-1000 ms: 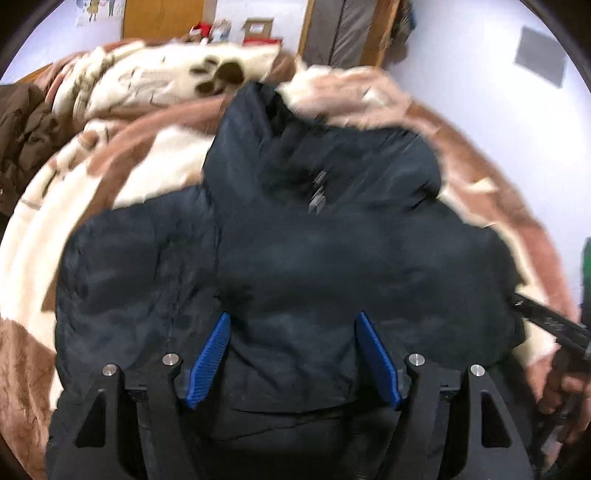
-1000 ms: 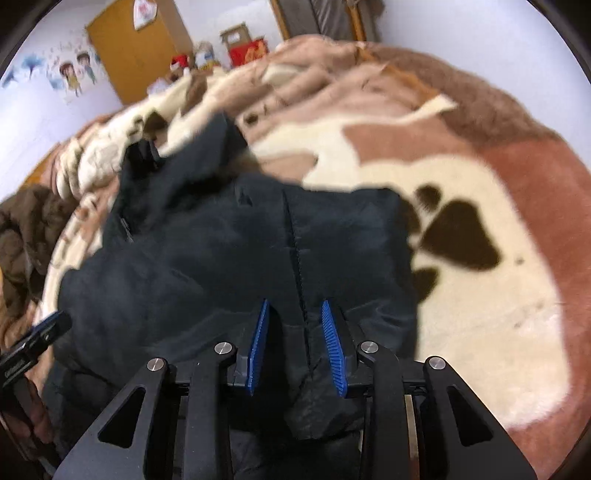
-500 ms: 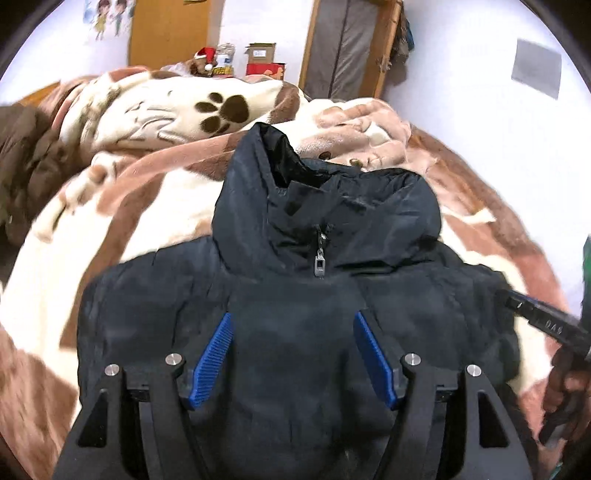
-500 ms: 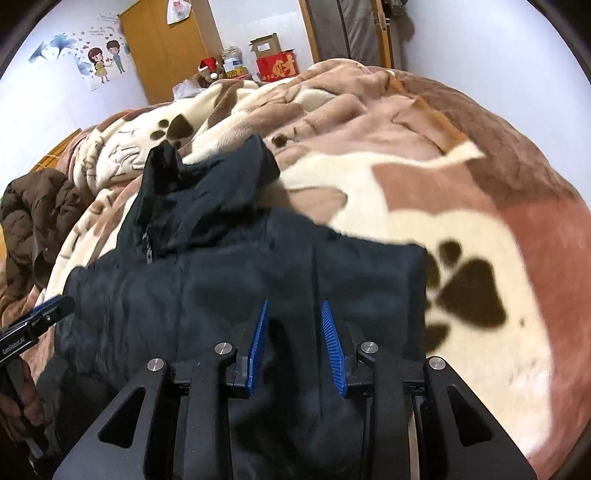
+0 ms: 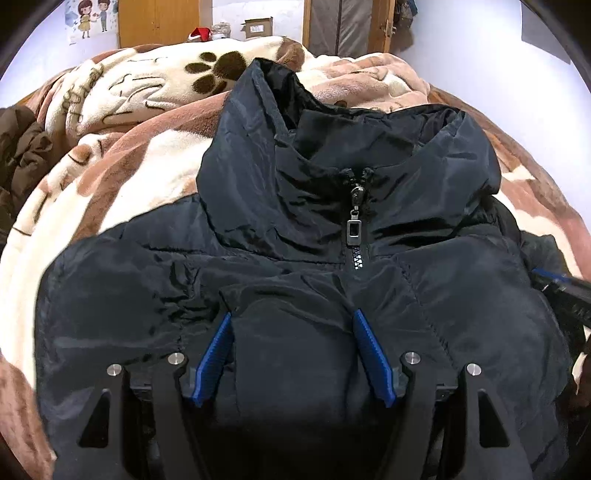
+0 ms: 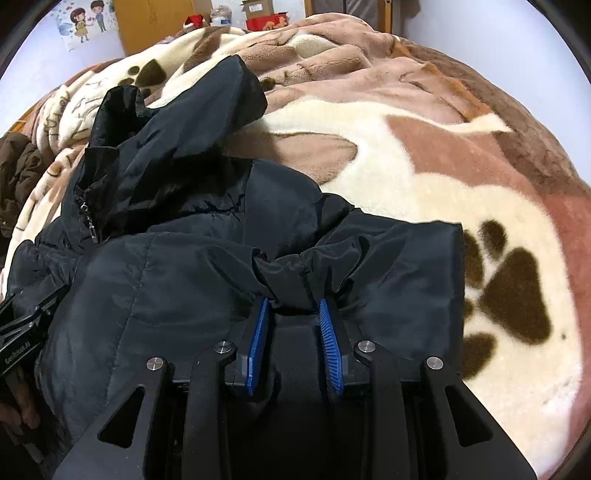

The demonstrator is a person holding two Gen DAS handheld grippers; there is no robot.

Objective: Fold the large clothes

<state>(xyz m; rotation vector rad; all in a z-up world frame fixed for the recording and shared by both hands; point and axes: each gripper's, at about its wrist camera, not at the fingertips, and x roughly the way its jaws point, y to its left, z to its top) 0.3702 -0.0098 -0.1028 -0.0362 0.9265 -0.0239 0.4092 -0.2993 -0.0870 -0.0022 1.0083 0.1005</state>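
Note:
A dark navy padded jacket (image 5: pixel 295 229) lies front up on the bed, zipped, with its hood (image 5: pixel 332 147) towards the far side; it also shows in the right wrist view (image 6: pixel 184 266). My left gripper (image 5: pixel 291 325) has its jaws wide apart with a thick fold of the jacket between the blue pads. My right gripper (image 6: pixel 291 310) is closed to a narrow gap on a bunched fold of the jacket at its right side. The right gripper also shows at the right edge of the left wrist view (image 5: pixel 565 291).
A plush brown and cream blanket with paw prints (image 6: pixel 461 192) covers the bed. A brown garment (image 5: pixel 18 155) lies at the left. A wooden door (image 5: pixel 159 18), boxes (image 6: pixel 258 14) and white walls stand beyond the bed.
Both grippers have moved forward with the jacket's lower part, carrying it up over the chest towards the collar. The zip pull and hood are now nearer and sharper.

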